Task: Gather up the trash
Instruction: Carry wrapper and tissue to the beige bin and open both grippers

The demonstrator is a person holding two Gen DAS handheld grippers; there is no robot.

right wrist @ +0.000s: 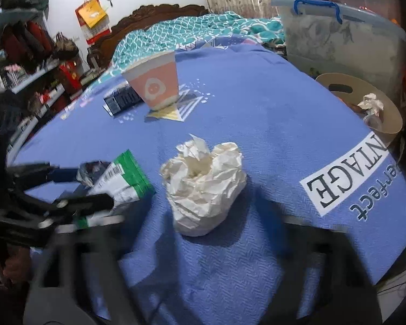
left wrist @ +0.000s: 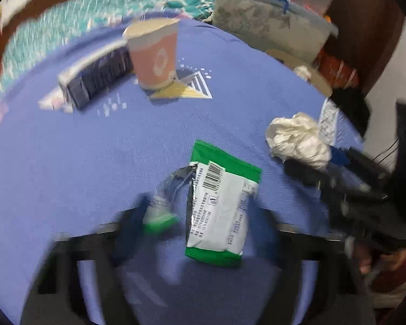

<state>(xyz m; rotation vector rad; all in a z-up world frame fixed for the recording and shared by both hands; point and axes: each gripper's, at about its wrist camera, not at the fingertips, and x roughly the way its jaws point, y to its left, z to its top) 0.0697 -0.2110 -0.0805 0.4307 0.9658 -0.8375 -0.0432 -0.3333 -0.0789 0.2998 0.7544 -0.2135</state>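
Observation:
A green and white snack wrapper (left wrist: 219, 203) with a torn silver flap lies on the blue cloth between the blurred fingers of my left gripper (left wrist: 200, 211). One finger pushes the flap's green end and the other meets the wrapper's right edge. The right wrist view shows the same wrapper (right wrist: 121, 181) between the fingers of the left gripper (right wrist: 81, 189). A crumpled white paper ball (right wrist: 203, 187) stands between the fingers of my right gripper (right wrist: 205, 216), whose blurred pads reach its narrow lower sides. In the left wrist view the ball (left wrist: 297, 140) sits at the tips of the right gripper (left wrist: 319, 162).
A pink paper cup (right wrist: 157, 81) and a dark blue box (right wrist: 121, 98) stand farther back on the blue cloth (right wrist: 257, 113). A brown paper bag (right wrist: 387, 113) with crumpled paper inside sits at the right edge. Behind it is a clear storage bin (right wrist: 338, 40).

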